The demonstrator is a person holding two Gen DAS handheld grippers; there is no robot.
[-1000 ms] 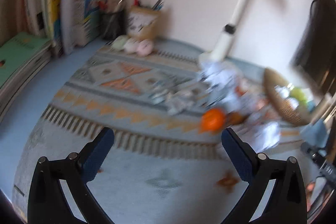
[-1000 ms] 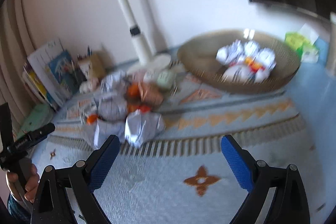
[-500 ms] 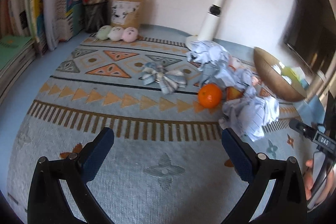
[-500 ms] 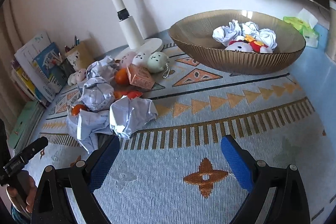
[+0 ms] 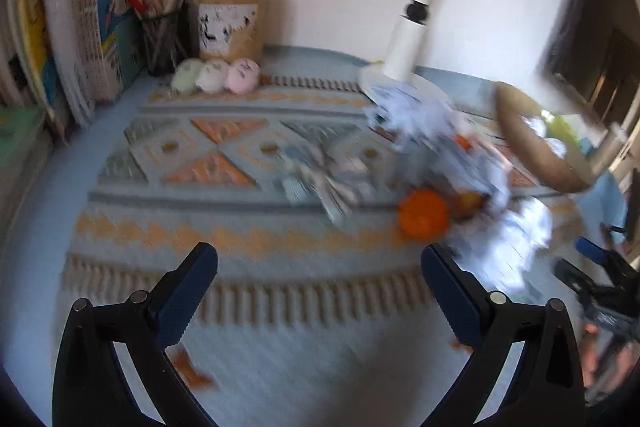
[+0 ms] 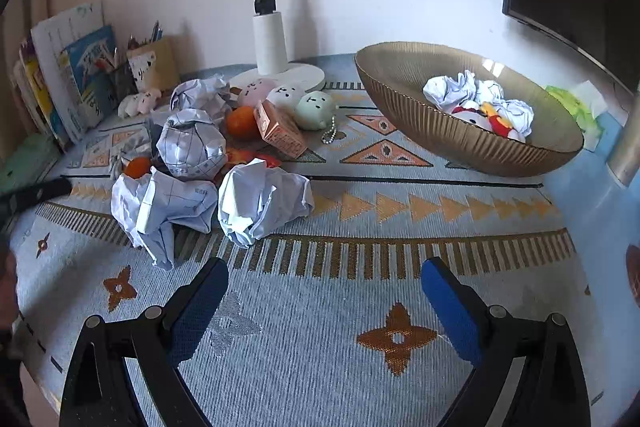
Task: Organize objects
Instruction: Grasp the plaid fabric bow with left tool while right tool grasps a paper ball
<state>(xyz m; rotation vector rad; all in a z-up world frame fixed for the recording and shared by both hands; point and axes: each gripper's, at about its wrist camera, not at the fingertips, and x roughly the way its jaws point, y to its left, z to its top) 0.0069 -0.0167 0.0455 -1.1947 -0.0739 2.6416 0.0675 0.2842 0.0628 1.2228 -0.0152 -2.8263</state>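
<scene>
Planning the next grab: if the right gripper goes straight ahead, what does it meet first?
Probably bare mat: the open right gripper points between the paper ball and the bowl. Depth is unclear.

Right tool (image 6: 324,291) nearer crumpled paper (image 6: 262,201); left view blurred.

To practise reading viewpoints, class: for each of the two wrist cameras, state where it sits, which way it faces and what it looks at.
Left wrist: rides behind the open left tongs, facing the pen holders and lamp; the other tool shows at right.
Right wrist: rides behind the open right tongs, facing the crumpled paper and bowl.
Shared: patterned mat, lamp, bowl, paper pile, an orange.
</scene>
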